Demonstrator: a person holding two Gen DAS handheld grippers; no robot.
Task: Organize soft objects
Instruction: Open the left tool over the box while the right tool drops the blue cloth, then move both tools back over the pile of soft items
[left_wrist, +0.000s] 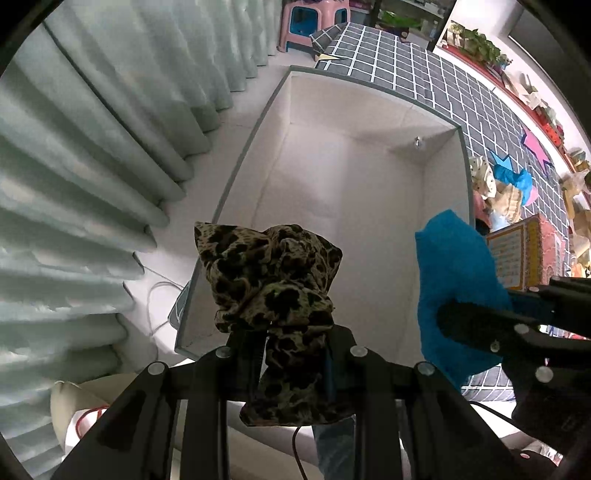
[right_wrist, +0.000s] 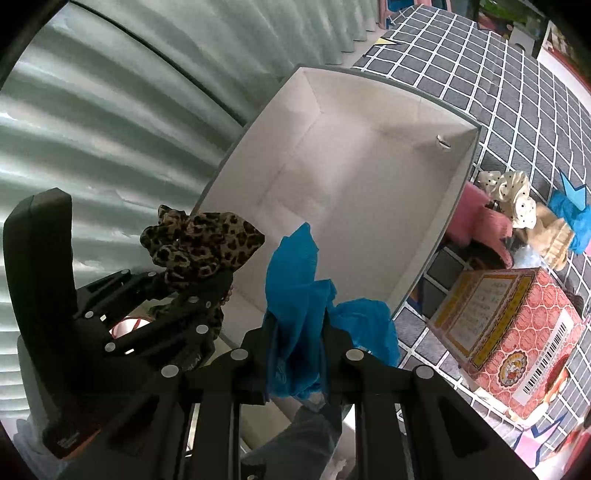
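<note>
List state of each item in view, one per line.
Left gripper: shut on leopard scrunchie, over the box.
Right gripper: shut on blue cloth, over the box's near edge.
White box: open, nothing inside.
Red carton: closed, on checked mat.

scrunchie (left_wrist: 269, 273): leopard cloth (crinkled) | box (left_wrist: 332, 206): matt white card

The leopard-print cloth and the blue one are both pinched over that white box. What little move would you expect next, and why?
Probably the left gripper opens to drop the leopard-print cloth. It hangs above the white box, which looks empty, and the right gripper holds the blue cloth over it too, so that one could follow.
</note>
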